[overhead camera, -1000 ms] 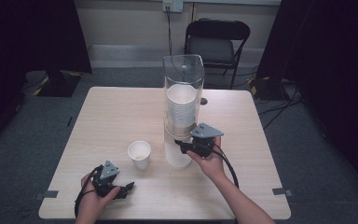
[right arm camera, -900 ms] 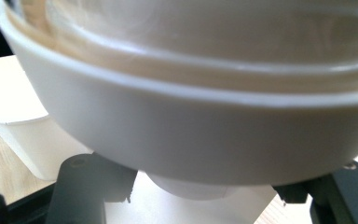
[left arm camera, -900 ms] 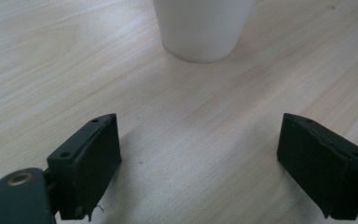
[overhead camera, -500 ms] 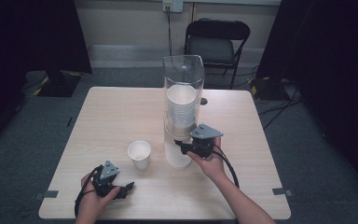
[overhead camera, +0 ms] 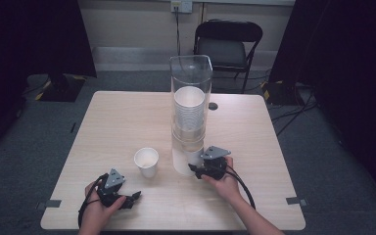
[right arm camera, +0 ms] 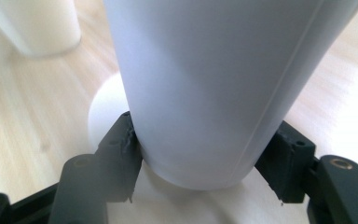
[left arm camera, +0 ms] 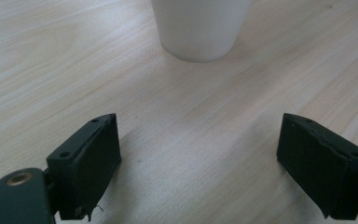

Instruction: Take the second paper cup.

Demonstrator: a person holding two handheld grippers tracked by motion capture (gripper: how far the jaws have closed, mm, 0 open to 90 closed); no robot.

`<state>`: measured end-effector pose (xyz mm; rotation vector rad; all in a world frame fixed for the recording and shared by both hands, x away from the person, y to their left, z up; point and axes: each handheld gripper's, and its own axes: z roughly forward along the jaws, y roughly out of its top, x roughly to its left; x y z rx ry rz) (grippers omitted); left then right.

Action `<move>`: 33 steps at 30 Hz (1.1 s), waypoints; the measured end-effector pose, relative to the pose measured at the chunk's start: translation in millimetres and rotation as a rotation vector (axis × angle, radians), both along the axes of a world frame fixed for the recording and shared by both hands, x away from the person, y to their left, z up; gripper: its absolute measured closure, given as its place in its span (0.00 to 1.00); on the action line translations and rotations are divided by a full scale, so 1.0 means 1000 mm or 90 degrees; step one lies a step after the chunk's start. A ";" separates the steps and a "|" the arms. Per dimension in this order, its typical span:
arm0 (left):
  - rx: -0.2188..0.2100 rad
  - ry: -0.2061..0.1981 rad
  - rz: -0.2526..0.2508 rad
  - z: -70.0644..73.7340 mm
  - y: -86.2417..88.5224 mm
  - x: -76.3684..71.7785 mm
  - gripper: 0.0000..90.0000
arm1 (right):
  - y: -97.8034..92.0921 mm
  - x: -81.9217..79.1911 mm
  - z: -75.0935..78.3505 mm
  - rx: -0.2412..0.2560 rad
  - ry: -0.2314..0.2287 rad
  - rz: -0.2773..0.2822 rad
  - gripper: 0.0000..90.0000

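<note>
A clear tube dispenser [overhead camera: 191,83] stands mid-table with a stack of white cups [overhead camera: 189,105] inside. The lowest white cup [overhead camera: 182,159] sticks out of its bottom. My right gripper [overhead camera: 196,169] is shut on that cup [right arm camera: 205,84], one jaw pressed to each side near its base, just above a white disc [right arm camera: 107,109]. A single white cup [overhead camera: 146,162] stands upright to the left of the dispenser. My left gripper [overhead camera: 134,197] rests near the front edge, open and holding nothing. The single cup [left arm camera: 199,28] is a short way beyond the left gripper's [left arm camera: 200,158] wide-spread jaws.
The wooden table [overhead camera: 127,117] has a small dark round spot [overhead camera: 213,105] to the right of the dispenser. A black folding chair [overhead camera: 227,41] stands behind the table's far edge. Cables trail from both grippers toward the front edge.
My right gripper has shifted slightly toward the front edge at the dispenser's foot, still closed around the lowest cup. The left gripper and the single cup have stayed put.
</note>
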<state>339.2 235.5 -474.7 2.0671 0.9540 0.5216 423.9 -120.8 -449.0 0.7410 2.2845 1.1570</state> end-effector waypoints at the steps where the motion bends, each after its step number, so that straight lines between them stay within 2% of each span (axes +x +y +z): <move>1: 0.000 0.000 0.000 0.000 0.000 0.000 0.14 | -0.004 0.000 0.000 -0.004 0.002 -0.003 0.41; 3: 0.001 0.000 0.000 0.000 0.000 0.000 0.14 | -0.011 0.003 -0.001 -0.015 0.017 0.001 0.41; 8: 0.001 0.001 0.000 0.000 0.000 0.000 0.14 | -0.029 0.002 -0.001 0.004 0.025 -0.018 0.41; 10: 0.000 0.000 0.000 0.000 0.000 0.000 0.14 | -0.038 0.002 0.000 0.007 0.019 -0.036 0.41; 13: 0.000 0.001 0.000 0.000 0.000 0.000 0.14 | -0.053 0.007 0.001 0.039 0.028 -0.072 0.40; 17: 0.000 0.001 0.000 0.000 0.000 0.000 0.14 | -0.067 0.015 0.000 0.034 0.035 -0.102 0.40; 21: 0.000 0.000 0.000 0.000 0.000 0.000 0.14 | -0.072 0.018 -0.005 0.020 0.045 -0.122 0.40; 23: 0.000 0.000 0.000 0.000 0.000 0.000 0.14 | -0.073 0.018 -0.004 0.025 0.042 -0.119 0.40; 30: 0.000 0.000 0.000 0.000 0.000 0.000 0.14 | -0.074 0.018 -0.006 0.001 0.058 -0.124 0.40; 33: 0.000 0.001 0.000 0.000 0.000 0.000 0.14 | -0.075 0.018 -0.006 0.002 0.058 -0.128 0.40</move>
